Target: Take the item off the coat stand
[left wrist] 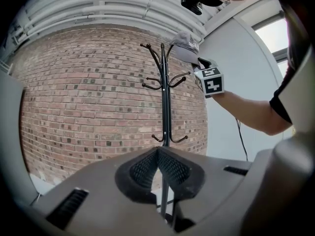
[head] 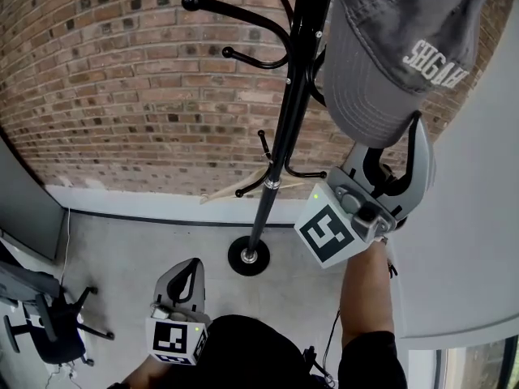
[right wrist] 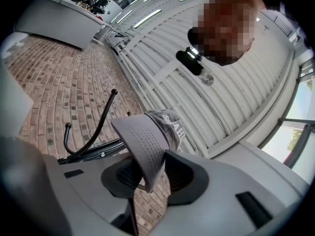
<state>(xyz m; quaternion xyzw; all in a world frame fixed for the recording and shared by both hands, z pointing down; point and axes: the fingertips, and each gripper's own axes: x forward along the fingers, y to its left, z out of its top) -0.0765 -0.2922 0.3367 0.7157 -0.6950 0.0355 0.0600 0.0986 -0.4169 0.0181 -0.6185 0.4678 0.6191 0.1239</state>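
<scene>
Cap (head: 389,63) brim btwn open R tool (head: 396,140).

Office: swivel chair (head: 47,329), coat stand (head: 284,136)

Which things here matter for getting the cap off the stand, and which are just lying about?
In the job:
grey cap, hanging on the stand
coat stand
right gripper, jaws open with the cap's brim between them

Lying about:
left gripper, held low, jaws together, empty
office chair on the floor
brick wall
</scene>
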